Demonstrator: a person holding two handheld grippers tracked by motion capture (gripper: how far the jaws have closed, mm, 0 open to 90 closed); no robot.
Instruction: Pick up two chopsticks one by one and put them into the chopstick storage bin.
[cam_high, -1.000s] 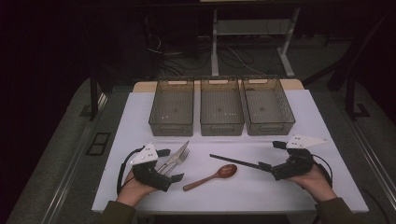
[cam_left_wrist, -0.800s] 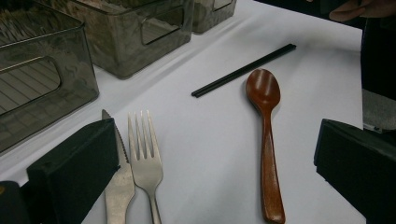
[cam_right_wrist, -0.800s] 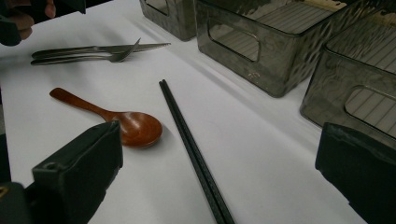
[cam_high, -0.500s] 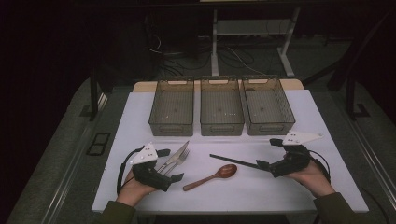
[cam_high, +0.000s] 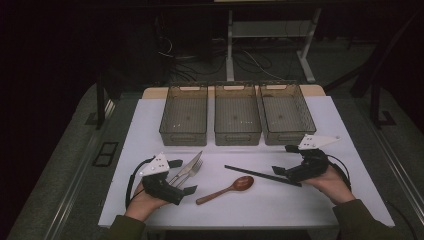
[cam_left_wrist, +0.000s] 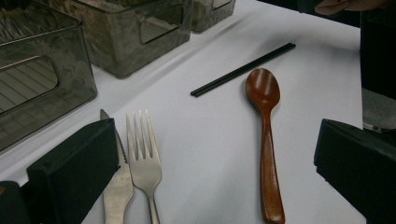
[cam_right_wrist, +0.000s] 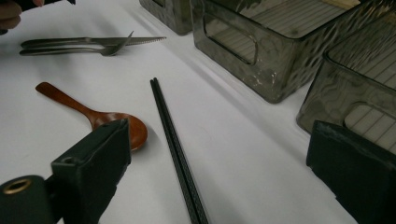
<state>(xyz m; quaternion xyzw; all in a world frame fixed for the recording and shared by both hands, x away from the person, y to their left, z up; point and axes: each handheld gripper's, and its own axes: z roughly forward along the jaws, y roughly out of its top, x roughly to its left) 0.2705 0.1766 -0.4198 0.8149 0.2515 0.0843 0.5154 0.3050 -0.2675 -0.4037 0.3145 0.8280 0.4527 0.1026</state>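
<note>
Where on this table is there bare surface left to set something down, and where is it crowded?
Bare white table lies left of the three bins, right of them, and along the near edge below the wooden spoon. The middle is crowded: knife and fork, spoon, chopsticks, with the left gripper and right gripper.

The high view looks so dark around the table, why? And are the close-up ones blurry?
In the high view, light falls on the white table while the floor behind stays nearly black. In the left gripper view the spoon looks sharp; the near jaws look soft. In the right gripper view the chopsticks look crisp.
</note>
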